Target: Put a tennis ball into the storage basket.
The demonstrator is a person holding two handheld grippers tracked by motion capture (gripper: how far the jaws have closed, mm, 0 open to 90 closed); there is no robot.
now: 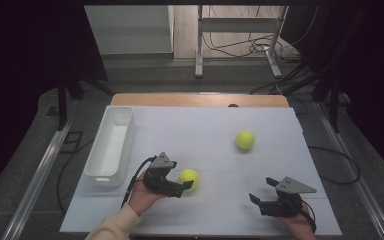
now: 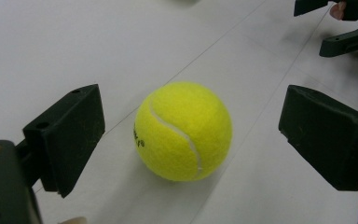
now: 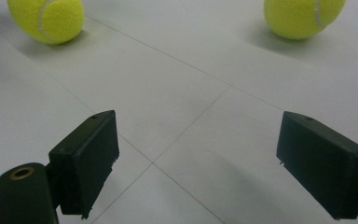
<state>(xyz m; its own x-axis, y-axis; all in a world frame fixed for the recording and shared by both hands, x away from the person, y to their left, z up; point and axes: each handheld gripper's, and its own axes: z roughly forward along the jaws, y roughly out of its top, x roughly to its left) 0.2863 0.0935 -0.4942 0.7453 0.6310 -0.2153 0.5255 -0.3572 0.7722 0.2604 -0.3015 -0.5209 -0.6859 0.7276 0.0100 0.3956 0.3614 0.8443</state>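
Two yellow tennis balls lie on the white table top (image 1: 215, 215). The near ball (image 1: 188, 178) (image 2: 182, 131) rests on the table between the spread jaws of my left gripper (image 1: 182, 175) (image 2: 193, 116), which is open, with a gap on either side of the ball. The far ball (image 1: 245, 140) lies alone toward the back right. My right gripper (image 1: 262, 190) (image 3: 200, 140) is open over bare table at the front right, holding nothing. Ahead of it in the right gripper view lie one ball (image 3: 46, 18) at the upper left and the other ball (image 3: 303, 14) at the upper right.
A long white bin (image 1: 111, 145) stands along the table's left side, just left of my left hand. The right gripper's black jaws (image 2: 345, 28) appear at the top right of the left gripper view. A metal table frame (image 1: 237, 40) and cables sit on the floor beyond.
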